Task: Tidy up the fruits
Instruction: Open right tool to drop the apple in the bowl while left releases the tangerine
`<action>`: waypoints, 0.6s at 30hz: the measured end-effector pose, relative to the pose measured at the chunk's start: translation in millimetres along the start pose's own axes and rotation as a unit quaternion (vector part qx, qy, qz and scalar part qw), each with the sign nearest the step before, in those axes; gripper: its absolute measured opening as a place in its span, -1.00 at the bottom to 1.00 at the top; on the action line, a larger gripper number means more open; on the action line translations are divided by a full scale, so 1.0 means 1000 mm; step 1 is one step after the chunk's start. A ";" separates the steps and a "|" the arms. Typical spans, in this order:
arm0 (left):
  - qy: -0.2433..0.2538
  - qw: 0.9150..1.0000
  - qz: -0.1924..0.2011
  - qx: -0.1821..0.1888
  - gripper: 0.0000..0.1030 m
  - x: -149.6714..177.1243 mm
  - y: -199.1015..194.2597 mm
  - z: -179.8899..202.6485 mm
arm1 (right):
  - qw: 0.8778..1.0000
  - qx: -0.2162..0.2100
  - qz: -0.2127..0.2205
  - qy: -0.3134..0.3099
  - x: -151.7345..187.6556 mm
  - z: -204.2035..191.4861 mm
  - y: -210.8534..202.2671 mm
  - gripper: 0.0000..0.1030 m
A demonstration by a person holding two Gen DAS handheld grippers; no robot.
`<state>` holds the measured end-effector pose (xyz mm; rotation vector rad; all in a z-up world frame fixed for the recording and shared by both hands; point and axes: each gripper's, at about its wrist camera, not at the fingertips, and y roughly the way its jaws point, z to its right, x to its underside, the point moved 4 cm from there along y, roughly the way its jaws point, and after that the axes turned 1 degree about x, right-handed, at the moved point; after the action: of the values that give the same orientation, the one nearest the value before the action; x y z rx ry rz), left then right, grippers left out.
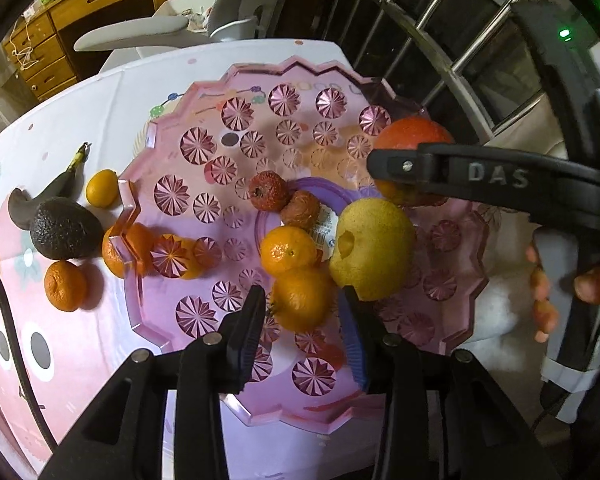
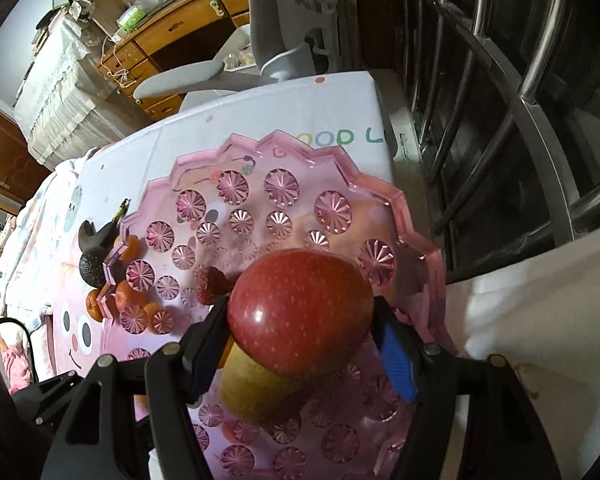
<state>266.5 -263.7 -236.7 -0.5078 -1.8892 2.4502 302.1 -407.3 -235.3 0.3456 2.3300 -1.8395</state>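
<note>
Right gripper (image 2: 300, 320) clamps a red apple (image 2: 300, 312) over the pink tray (image 2: 416, 240); only the right wrist view shows that grip clearly. Left view shows the left gripper (image 1: 302, 312) spread wide around a mandarin (image 1: 300, 300), not touching, beside the yellow pear (image 1: 372, 248). Avocado (image 1: 66, 228), kumquat (image 1: 102, 188), another mandarin (image 1: 65, 286) lie off-tray left. Window bars (image 2: 520, 100) crowd the tray's right edge; far tray half open.

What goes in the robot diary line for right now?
right gripper: holding red apple over pink tray | left gripper: open around orange
</note>
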 end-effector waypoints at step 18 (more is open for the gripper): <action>-0.039 0.999 0.028 0.002 0.06 0.025 -0.057 -0.032 | 0.999 -0.026 0.008 0.031 0.008 -0.011 -0.033 0.51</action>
<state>240.6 -213.0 -196.5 -0.4770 -1.9233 2.5447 286.0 -403.5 -204.4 0.4192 2.4048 -1.7815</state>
